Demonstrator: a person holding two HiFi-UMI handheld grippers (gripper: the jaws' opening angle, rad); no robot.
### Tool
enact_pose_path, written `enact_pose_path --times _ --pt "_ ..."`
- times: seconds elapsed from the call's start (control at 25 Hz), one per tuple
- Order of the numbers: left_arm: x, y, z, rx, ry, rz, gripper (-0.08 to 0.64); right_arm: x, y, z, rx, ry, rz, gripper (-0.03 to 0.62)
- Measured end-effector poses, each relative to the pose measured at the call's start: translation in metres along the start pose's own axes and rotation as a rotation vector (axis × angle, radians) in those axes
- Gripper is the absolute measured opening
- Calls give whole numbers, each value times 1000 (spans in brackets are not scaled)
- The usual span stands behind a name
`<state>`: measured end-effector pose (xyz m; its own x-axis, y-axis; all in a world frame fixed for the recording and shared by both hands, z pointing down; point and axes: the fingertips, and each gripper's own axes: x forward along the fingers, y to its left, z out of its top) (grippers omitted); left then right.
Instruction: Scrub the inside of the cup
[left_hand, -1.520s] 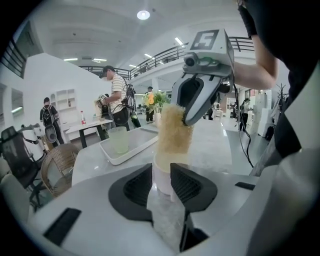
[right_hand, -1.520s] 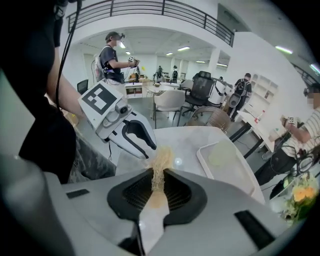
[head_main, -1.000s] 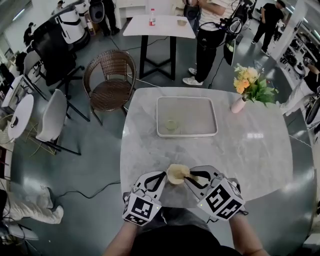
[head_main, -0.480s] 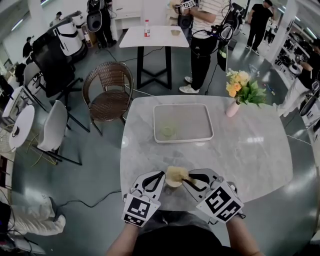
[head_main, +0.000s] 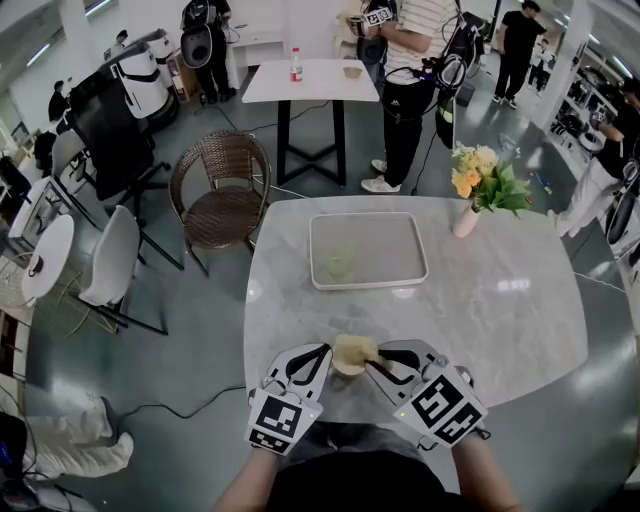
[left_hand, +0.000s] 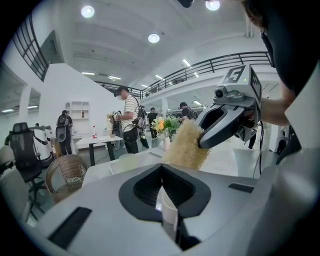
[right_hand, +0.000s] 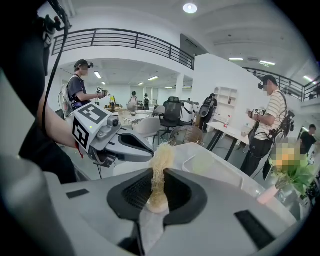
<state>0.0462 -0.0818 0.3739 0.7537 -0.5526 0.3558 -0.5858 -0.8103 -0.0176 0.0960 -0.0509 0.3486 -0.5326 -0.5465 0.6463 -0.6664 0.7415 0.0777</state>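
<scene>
At the table's near edge, nothing has moved: the left gripper still pinches the cup, and the right gripper clamps the loofah scrubber over it.

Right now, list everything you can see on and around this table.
table: one, grey-white marble, centre
tray: one, white, far middle of table
small round container: one, pale green, in the tray
vase: one, pink, table's far right, holding yellow and orange flowers
cup: one, white, near edge, rim in the left jaws
loofah scrubber: one, tan, in the right jaws, at the cup
wicker chair: one, brown, beyond the table's left corner
left gripper: grey, shut on cup
right gripper: grey, shut on loofah scrubber
</scene>
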Motion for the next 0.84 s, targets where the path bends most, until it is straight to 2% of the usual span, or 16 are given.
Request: enact_pose_path --times 0.84 --pt "-6 -2 -7 7 11 16 14 2 11 -5 -4 -6 22 64"
